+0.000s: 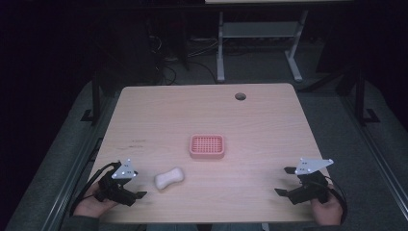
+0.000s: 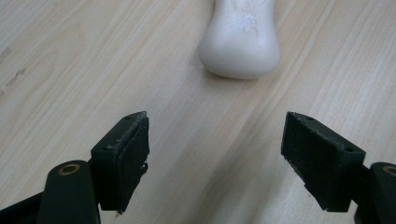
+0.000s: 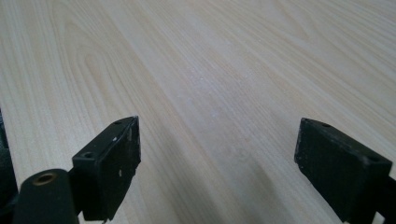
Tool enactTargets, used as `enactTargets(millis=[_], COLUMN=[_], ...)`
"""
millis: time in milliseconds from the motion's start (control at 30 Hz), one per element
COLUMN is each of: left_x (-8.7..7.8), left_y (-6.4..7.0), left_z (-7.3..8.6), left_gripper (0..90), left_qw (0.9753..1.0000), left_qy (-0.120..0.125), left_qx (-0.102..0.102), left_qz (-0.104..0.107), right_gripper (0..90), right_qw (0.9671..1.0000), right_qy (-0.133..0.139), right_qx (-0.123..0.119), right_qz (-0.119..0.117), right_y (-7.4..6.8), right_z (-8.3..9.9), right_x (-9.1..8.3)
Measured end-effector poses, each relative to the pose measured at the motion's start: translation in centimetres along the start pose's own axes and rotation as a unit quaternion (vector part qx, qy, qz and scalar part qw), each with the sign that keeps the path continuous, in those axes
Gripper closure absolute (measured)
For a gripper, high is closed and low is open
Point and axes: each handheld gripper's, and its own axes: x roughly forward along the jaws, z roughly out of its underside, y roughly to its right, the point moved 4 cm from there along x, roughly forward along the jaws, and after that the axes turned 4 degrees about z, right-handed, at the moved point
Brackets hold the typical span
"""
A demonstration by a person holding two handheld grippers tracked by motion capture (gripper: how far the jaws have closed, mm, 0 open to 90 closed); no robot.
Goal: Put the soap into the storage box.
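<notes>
1. The wooden bench (image 1: 159,115) carried everything; a round hole (image 1: 240,96) sat near its far right corner.
2. A pink soap dish (image 1: 207,146) lay at the bench's middle.
3. The left tool (image 1: 137,192) rested at the near left corner, jaws spread, gripping nothing.
4. The right tool (image 1: 284,181) rested at the near right corner, jaws spread, gripping nothing.
5. A white soap bar (image 1: 169,177) lay just beyond the left tool, near the front edge, apart from the dish.
</notes>
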Motion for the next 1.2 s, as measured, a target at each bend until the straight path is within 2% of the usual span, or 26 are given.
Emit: enactTargets(millis=[267,467,600,733,1200], left_x=[0.5,0.6,0.7,1.1,1.5], left_y=[0.2,0.3,0.6,0.8,0.9], left_z=[-0.9,-1.4,-2.4,-2.9,-3.3], left_gripper=[22.9,22.9,22.2,22.1,22.1], left_qw=[0.9998,0.9997,0.9993,0.9991,0.9986], left_qy=[-0.006,-0.005,0.001,-0.004,-0.013], left_qx=[0.016,0.018,0.028,0.034,0.040], left_qz=[0.007,0.014,0.023,0.025,0.031], right_gripper=[14.2,14.2,14.2,14.2,14.2], right_qw=[1.0000,1.0000,1.0000,1.0000,1.0000], right_qy=[0.002,0.001,0.001,0.001,-0.002], right_qx=[-0.002,-0.001,0.000,-0.001,0.002], right_qz=[0.001,-0.001,-0.001,-0.001,-0.004], right_y=[0.0,0.0,0.0,-0.1,-0.1], right_z=[0.0,0.0,0.0,0.0,0.1], right_x=[0.0,0.0,0.0,0.0,0.1])
